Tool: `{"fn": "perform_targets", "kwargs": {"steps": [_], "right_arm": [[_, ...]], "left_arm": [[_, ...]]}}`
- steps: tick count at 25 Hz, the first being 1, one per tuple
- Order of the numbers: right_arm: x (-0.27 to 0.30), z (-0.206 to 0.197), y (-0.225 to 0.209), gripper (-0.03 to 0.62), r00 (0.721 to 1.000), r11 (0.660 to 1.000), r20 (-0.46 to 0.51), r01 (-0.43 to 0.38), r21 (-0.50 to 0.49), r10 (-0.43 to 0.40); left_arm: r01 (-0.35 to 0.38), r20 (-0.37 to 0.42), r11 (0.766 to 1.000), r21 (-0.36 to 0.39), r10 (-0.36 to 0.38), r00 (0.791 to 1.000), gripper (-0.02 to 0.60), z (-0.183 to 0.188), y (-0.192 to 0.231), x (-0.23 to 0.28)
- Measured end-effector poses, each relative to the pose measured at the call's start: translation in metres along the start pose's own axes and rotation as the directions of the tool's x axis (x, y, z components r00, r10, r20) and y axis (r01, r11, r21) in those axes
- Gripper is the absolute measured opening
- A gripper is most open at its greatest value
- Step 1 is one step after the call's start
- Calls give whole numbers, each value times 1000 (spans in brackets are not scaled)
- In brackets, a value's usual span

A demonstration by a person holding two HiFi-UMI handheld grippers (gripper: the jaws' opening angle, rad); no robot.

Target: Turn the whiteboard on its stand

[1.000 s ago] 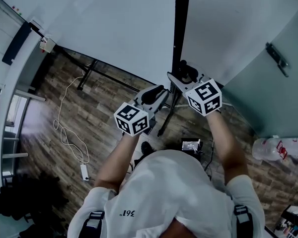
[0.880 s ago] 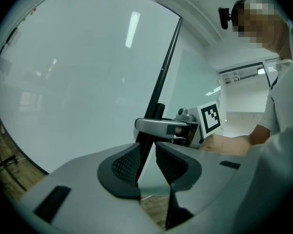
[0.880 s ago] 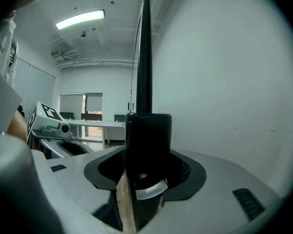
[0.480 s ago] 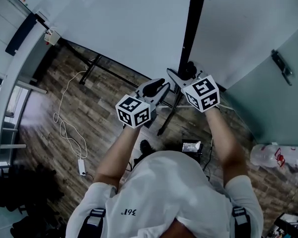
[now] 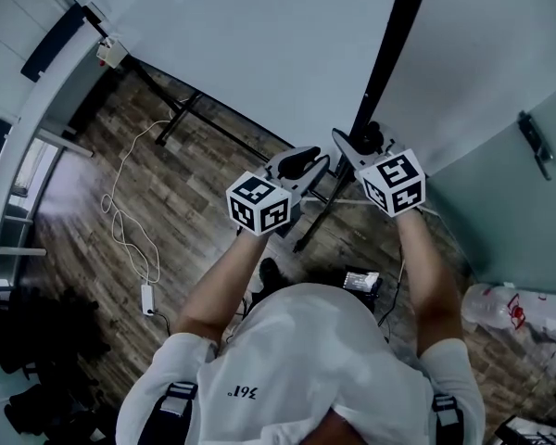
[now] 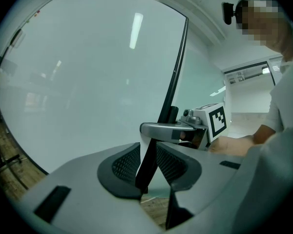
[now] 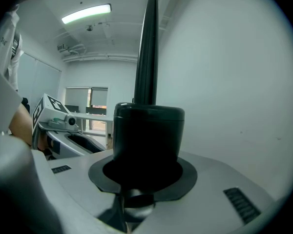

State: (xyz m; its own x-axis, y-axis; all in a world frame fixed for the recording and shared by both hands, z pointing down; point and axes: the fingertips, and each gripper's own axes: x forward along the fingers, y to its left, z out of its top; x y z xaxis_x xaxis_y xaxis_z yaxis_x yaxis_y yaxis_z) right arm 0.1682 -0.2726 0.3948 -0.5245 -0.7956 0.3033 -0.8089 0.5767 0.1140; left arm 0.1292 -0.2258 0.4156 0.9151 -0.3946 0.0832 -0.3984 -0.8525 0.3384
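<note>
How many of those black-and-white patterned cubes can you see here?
2. One cube sits on the left gripper, the other cube on the right gripper, whose jaws have just been closing with a black knob between them. None looks hidden.

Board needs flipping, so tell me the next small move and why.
Probably twist the black knob loose with the right claw, whose jaws have just been closing onto it; the left claw pinches the whiteboard frame, ready to swing it.
</note>
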Motion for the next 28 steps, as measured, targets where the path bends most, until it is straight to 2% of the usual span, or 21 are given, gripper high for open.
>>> {"fn": "perform_targets", "kwargs": {"steps": [20, 28], "right_arm": [[-56, -15, 17, 146, 1000, 1000, -20, 4, -6, -4], [-91, -26, 19, 146, 999, 1000, -27, 18, -5, -18]], "left_arm": [[-19, 8, 1000, -23, 19, 1000, 87, -3, 5, -20], [7, 15, 1000, -23, -7, 1000, 89, -5, -6, -19]]}}
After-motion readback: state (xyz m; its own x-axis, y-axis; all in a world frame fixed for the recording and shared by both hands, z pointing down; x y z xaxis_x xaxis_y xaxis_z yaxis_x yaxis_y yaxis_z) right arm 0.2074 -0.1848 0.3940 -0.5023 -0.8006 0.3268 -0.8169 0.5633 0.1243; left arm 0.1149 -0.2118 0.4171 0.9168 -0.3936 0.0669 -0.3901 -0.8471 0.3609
